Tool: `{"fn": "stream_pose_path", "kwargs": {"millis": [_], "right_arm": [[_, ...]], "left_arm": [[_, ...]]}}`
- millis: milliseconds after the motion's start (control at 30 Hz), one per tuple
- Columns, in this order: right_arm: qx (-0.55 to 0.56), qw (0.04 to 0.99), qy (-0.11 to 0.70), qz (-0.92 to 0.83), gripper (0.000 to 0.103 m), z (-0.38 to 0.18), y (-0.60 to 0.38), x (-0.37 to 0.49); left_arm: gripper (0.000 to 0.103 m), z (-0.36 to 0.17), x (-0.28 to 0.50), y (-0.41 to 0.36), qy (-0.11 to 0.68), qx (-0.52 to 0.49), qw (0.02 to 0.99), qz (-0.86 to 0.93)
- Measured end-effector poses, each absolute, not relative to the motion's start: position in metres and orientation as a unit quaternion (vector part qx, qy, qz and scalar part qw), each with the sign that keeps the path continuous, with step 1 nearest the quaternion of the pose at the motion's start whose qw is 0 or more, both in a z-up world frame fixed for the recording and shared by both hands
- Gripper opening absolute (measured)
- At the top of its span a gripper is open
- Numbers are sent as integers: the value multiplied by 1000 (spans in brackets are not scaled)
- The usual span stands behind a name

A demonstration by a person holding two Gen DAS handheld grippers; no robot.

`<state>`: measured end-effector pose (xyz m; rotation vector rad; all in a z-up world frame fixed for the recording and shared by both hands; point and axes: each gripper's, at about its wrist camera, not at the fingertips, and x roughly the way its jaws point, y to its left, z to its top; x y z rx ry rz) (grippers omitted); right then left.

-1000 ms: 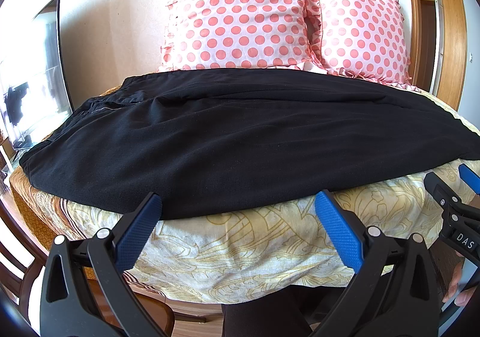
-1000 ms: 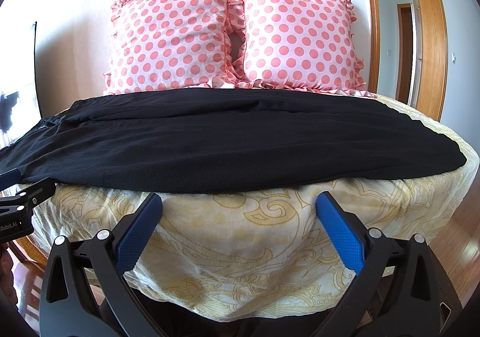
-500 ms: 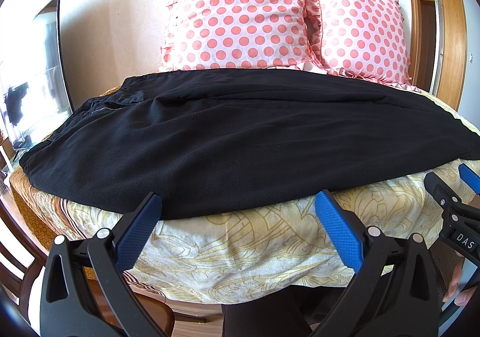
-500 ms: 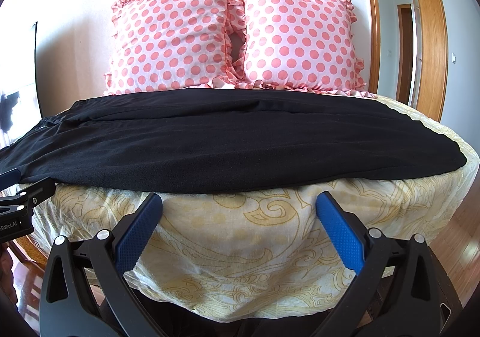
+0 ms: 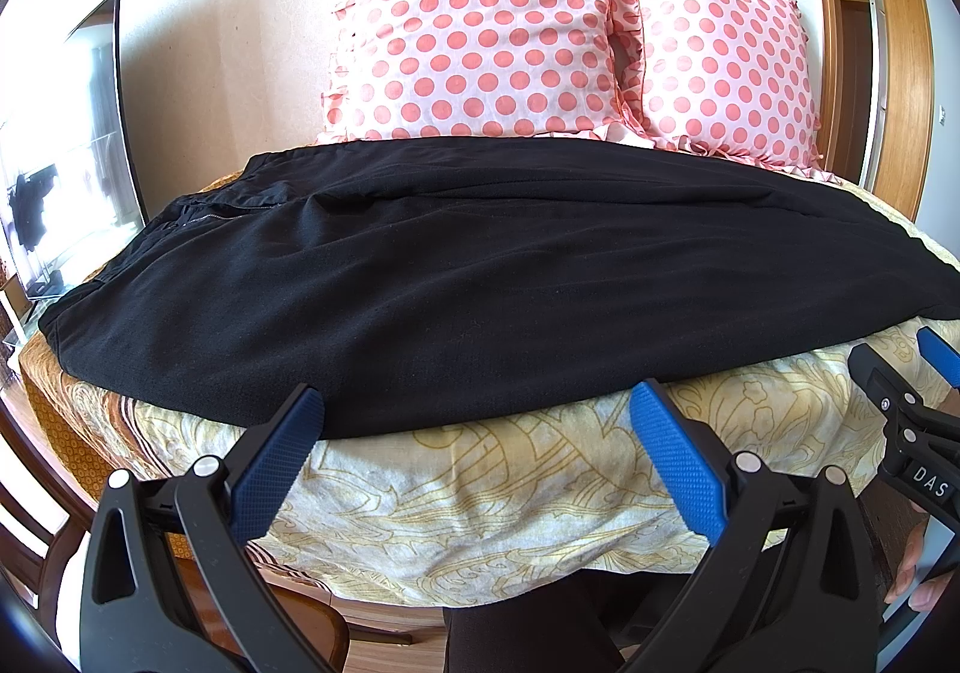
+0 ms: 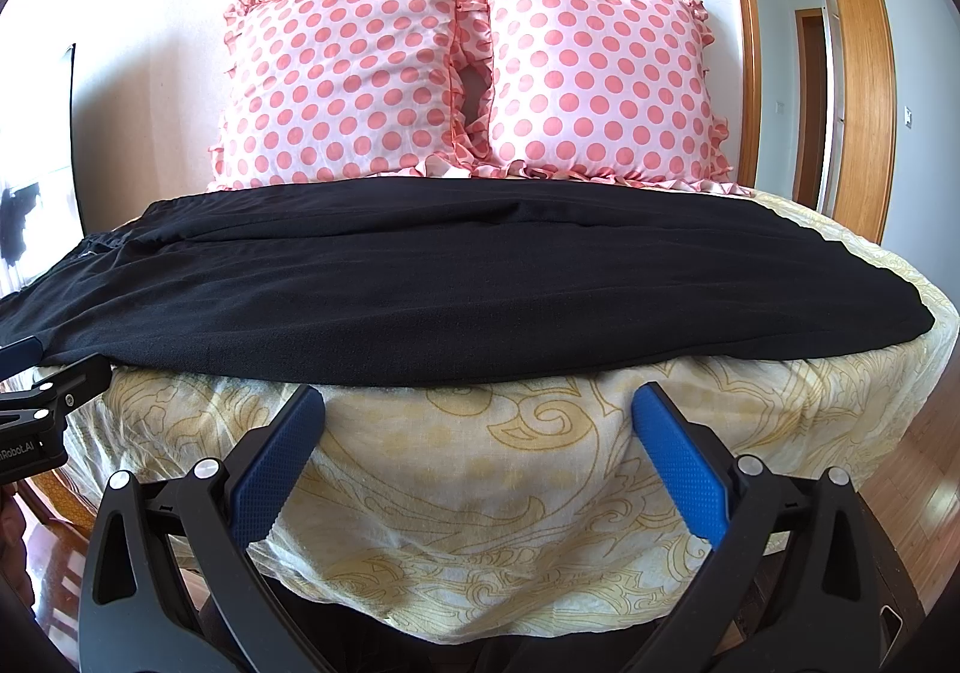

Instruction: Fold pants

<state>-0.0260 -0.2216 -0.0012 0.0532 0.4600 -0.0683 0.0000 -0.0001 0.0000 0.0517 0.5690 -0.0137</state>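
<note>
Across bedspread (image 6: 480, 457), black pants (image 6: 456, 289), unfolded

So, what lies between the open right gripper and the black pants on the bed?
Only the cream bedsheet with gold swirls; the right wrist view shows that stretch bare between the right gripper and the black pants.

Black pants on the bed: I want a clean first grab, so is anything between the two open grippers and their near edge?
Nothing visible. The black pants lie flat on the yellow patterned bedspread; left gripper and right gripper face bare cloth.
</note>
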Motion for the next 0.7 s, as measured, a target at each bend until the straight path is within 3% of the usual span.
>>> {"fn": "stream_pose_path", "kwargs": {"millis": [700], "right_arm": [[28,973,227,-34,102,-4,-223,-26]], "left_arm": [[101,0,0,0,280,26,960,-7]]}}
